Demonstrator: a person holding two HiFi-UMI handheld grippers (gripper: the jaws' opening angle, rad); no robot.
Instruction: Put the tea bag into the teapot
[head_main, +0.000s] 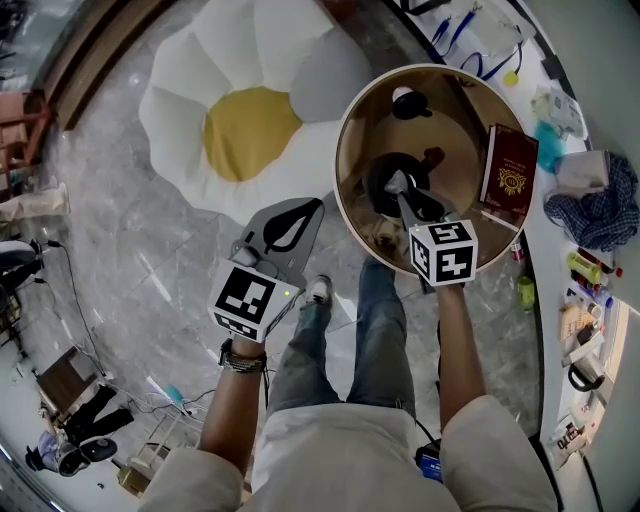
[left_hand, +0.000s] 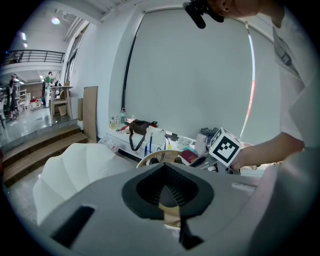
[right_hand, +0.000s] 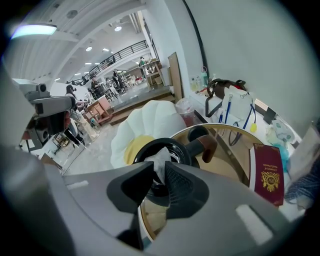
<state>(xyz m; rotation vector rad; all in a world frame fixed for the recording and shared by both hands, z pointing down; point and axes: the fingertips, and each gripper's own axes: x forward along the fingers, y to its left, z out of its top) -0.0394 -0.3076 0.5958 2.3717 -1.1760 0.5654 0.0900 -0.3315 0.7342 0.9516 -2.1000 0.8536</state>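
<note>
A black teapot (head_main: 380, 182) stands open on the round gold-rimmed glass table (head_main: 345, 215). Its lid (head_main: 408, 103) lies apart at the table's far side. In the right gripper view a white tea bag (right_hand: 159, 161) is pinched in my right gripper (right_hand: 161, 169), just over the teapot's mouth (right_hand: 177, 150). The head view shows that gripper (head_main: 399, 188) above the pot, hiding the bag. My left gripper (head_main: 318, 203) hangs off the table's left edge over the floor, its jaws together with nothing between them (left_hand: 164, 168).
A dark red book (head_main: 508, 165) lies on the table's right side. A big daisy-shaped cushion (head_main: 240, 120) lies on the floor to the left. Along the right runs a white counter with a blue checked cloth (head_main: 595, 212) and small clutter. My legs stand by the table's near edge.
</note>
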